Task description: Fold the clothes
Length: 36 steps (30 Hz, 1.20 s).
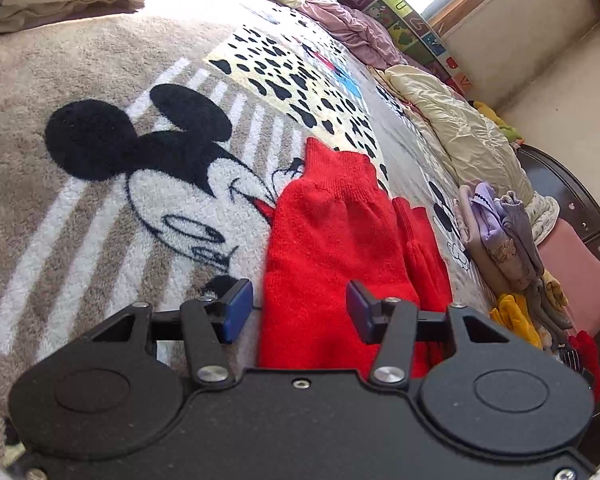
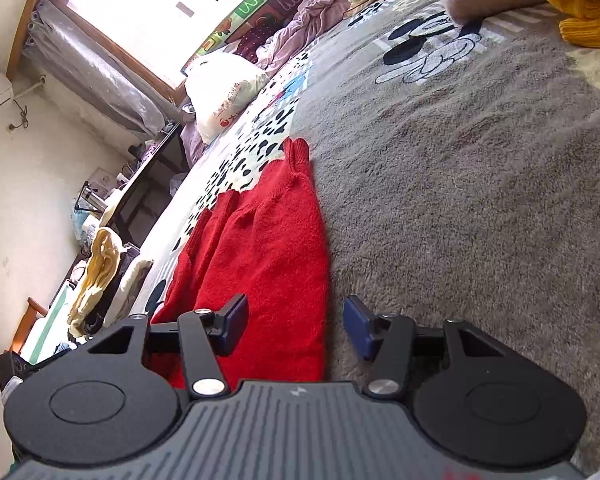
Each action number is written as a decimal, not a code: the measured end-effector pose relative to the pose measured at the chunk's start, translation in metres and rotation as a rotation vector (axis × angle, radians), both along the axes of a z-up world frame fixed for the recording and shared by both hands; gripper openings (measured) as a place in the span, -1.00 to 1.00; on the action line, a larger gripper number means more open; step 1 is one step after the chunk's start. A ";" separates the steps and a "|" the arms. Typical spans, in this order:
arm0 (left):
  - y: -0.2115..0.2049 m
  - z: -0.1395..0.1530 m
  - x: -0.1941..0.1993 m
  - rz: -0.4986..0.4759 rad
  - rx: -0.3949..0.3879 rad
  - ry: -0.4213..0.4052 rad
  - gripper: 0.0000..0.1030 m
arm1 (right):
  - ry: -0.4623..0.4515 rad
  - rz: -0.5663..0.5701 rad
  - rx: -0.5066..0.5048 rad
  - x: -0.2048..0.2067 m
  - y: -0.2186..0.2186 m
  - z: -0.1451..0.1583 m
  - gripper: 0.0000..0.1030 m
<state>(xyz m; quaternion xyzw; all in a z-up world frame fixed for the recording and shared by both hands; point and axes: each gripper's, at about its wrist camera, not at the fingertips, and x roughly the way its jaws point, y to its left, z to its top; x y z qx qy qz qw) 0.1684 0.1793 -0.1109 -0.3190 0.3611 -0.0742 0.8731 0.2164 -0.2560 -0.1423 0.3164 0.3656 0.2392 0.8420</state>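
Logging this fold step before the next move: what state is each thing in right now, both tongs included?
Left tongs: open, holding nothing, over the sweater's near end.
Right tongs: open, holding nothing, straddling the sweater's near edge.
Red sweater: lying flat on the blanket, sleeve folded in alongside.
Blanket: spread flat under the sweater.
Folded clothes: stacked at the bed's edge.

Sunlit window [image 2: 140, 8] – pale walls [image 2: 40, 168], cluttered dark desk [image 2: 148, 168].
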 end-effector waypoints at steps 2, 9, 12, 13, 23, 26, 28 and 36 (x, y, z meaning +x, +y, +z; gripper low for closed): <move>0.002 -0.003 0.021 -0.032 0.014 0.002 -0.04 | 0.000 0.021 -0.016 0.022 0.005 0.002 0.01; 0.003 -0.014 0.076 -0.136 0.027 -0.041 -0.20 | -0.026 0.096 -0.081 0.080 0.026 0.009 -0.08; 0.004 -0.017 0.094 -0.157 0.045 -0.052 -0.39 | -0.041 0.098 -0.084 0.091 0.029 0.009 -0.40; 0.004 -0.017 0.098 -0.159 0.049 -0.054 -0.49 | -0.046 0.100 -0.083 0.093 0.030 0.009 -0.57; 0.013 0.006 0.079 -0.089 0.170 -0.124 -0.96 | -0.123 -0.050 0.000 0.057 -0.001 0.015 -0.90; 0.031 0.011 0.054 0.030 0.222 -0.112 -0.97 | -0.119 -0.144 -0.011 0.040 -0.020 0.017 -0.90; 0.048 0.011 0.034 0.130 0.260 -0.083 -0.97 | -0.109 -0.242 -0.013 0.025 -0.042 0.015 -0.90; 0.115 0.016 -0.040 0.451 0.239 -0.029 -0.97 | -0.044 -0.553 -0.015 -0.042 -0.122 -0.005 -0.90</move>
